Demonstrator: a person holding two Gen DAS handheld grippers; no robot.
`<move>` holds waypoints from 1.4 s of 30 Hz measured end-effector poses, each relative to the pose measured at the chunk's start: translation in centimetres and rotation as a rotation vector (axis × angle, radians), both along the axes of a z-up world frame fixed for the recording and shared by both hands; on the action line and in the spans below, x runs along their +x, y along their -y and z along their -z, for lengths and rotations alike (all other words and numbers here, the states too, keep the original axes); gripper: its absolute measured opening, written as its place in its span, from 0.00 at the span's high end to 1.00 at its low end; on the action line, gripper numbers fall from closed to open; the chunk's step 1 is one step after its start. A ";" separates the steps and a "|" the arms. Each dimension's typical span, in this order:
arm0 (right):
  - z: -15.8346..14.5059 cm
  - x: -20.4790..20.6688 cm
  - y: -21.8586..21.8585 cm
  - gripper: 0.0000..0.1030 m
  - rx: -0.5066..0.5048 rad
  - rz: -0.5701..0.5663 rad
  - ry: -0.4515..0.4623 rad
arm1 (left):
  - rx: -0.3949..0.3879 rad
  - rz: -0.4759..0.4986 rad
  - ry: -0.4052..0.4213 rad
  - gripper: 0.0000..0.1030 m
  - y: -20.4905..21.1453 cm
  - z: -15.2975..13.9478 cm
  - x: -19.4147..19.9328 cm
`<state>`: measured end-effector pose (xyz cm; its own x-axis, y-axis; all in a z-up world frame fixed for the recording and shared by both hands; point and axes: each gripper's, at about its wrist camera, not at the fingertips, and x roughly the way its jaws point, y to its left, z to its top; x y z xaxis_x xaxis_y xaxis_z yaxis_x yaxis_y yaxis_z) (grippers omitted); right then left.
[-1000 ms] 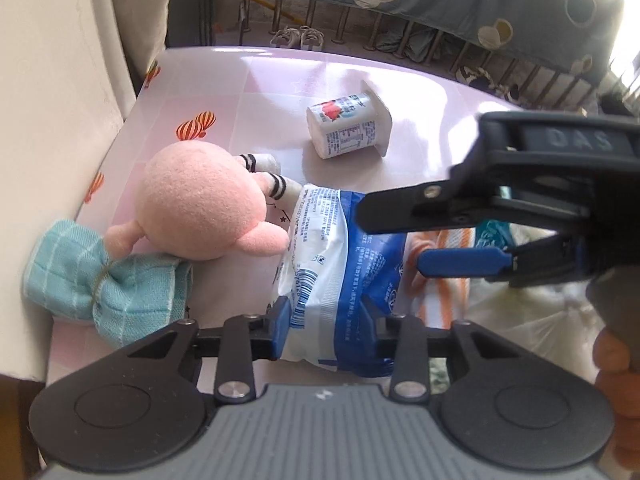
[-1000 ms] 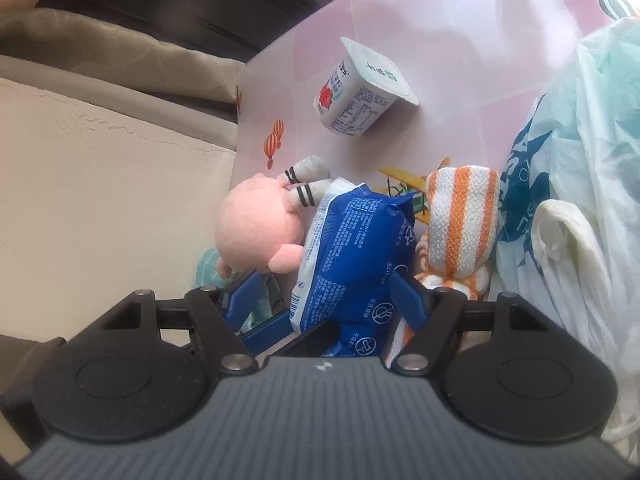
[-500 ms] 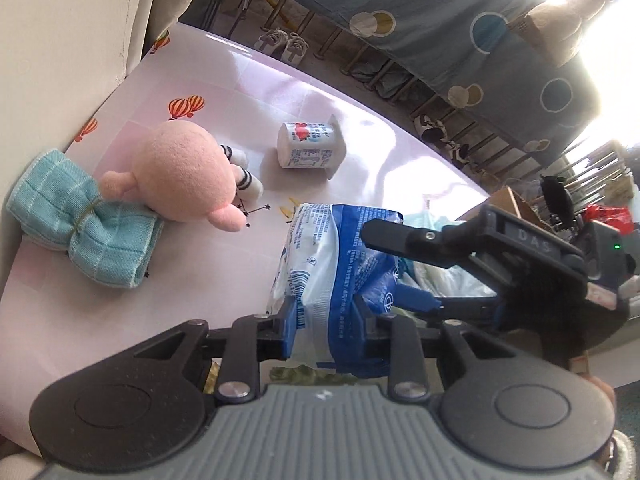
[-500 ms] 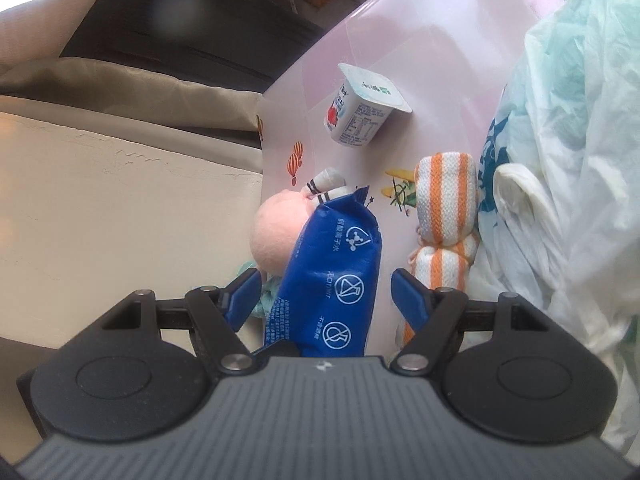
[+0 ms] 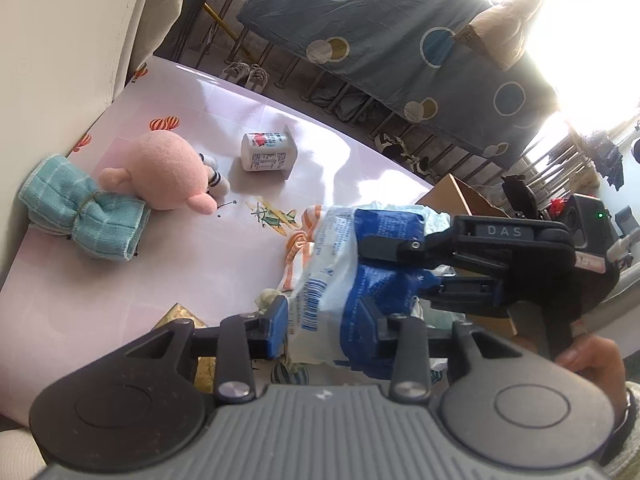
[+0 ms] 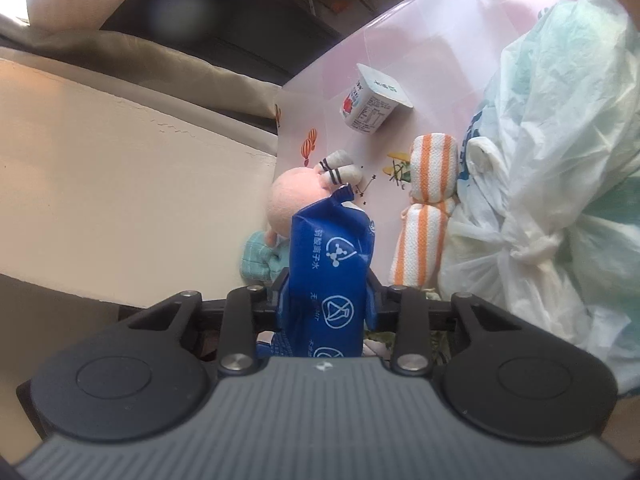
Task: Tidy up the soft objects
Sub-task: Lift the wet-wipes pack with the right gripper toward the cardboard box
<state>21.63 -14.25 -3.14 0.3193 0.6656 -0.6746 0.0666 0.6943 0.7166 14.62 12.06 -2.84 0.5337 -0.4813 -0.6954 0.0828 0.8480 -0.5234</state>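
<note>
Blue-and-white, a soft pack (image 5: pixel 344 280) hangs above the pink surface (image 5: pixel 160 272), gripped from two sides. Left gripper (image 5: pixel 324 320) fingers are opening yet still flank the pack's near end; right gripper (image 6: pixel 328 300) fingers are closing, pads pressed into its sides. Below lie a pink plush (image 5: pixel 168 176), teal cloth (image 5: pixel 80 216), striped cloth (image 6: pixel 432 184), a yogurt cup (image 5: pixel 268 156) and plastic bags (image 6: pixel 540 160).
</note>
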 end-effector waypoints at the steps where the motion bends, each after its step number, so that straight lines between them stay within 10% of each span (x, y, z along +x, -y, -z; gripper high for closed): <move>1: -0.4 -0.3 0.3 0.69 -0.028 -0.007 -0.001 | 0.011 -0.003 0.003 0.63 -0.1 0.2 -0.5; 20: 1.6 -6.4 0.4 0.69 -0.281 -0.030 -0.168 | 0.290 0.035 -0.017 0.66 0.6 7.3 -1.0; 29: 3.2 -3.6 -3.2 0.61 -0.313 0.018 -0.218 | 0.174 0.022 0.013 0.65 -1.9 5.8 -2.6; 42: 2.6 -4.2 -6.1 0.57 -0.104 -0.035 -0.153 | -0.010 -0.020 0.006 0.54 -5.2 4.0 -4.5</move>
<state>17.48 -8.17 -5.71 0.1856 0.5986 -0.7792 0.1439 0.7679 0.6242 10.15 17.28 -6.82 0.5471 -0.4775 -0.6875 0.0692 0.8443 -0.5313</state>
